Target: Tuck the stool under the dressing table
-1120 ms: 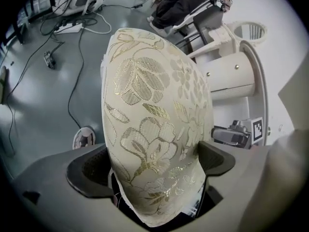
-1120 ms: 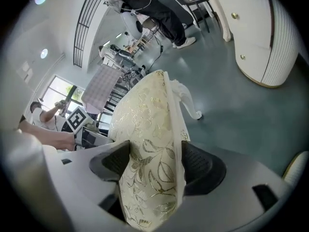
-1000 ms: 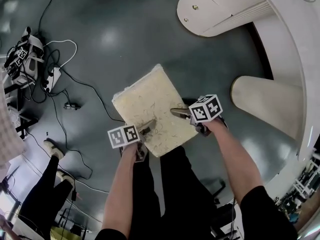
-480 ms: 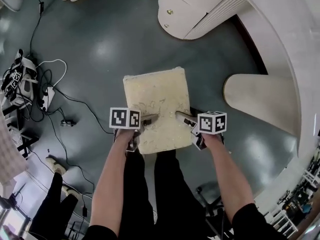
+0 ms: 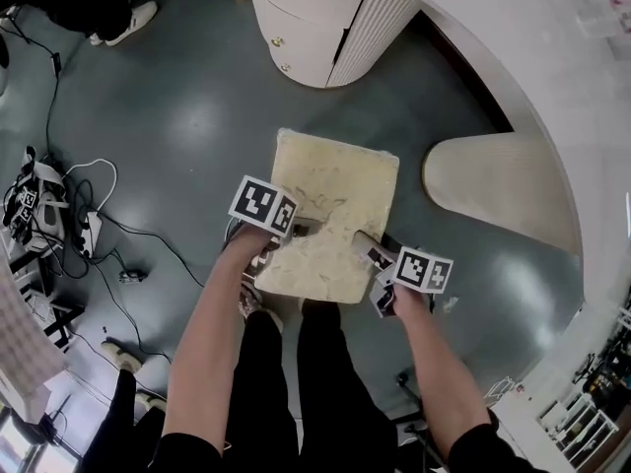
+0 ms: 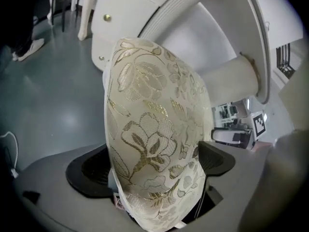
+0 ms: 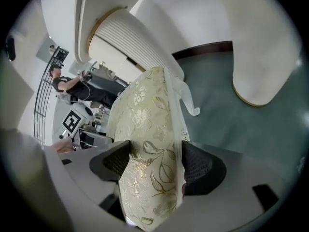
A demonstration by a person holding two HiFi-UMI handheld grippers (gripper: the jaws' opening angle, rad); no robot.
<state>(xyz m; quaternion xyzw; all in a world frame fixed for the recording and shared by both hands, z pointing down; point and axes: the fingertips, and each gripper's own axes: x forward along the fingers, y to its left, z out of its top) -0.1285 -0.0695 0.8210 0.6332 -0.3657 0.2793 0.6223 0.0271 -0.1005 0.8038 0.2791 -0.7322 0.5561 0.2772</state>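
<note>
1. Right now the stool (image 5: 333, 210) sits mid-frame in the head view, its cream floral cushion facing up, over the grey floor (image 5: 187, 116).
2. Left gripper (image 5: 296, 231) is at the lower-left edge of the cushion. In the left gripper view the black jaws are clamped on the cushion's edge (image 6: 154, 129), with fabric filling the gap at the left gripper (image 6: 152, 164).
3. Right gripper (image 5: 367, 251) is at the lower-right edge of the cushion. In the right gripper view its jaws are pressed onto both sides of the padded rim (image 7: 149, 129), so the right gripper (image 7: 154, 166) is closed on the stool.
4. One white curved stool leg (image 7: 191, 100) shows beside the cushion in the right gripper view. Can't tell whether the legs touch the floor.
5. The white dressing table (image 5: 542, 87) curves across the upper right of the head view. Its drawer unit (image 5: 306, 18) with gold knobs is at top centre and a rounded pedestal (image 5: 493, 190) is at right.
6. The stool is just below the gap between drawer unit and pedestal and is not under the top. Its far edge is near the drawer unit.
7. Both forearms reach up from the bottom of the frame, with the person's legs in black trousers (image 5: 296, 382) below the stool.
8. Cables (image 5: 69, 215) are tangled at the left edge, and another person's shoe (image 5: 126, 23) is at upper left.
</note>
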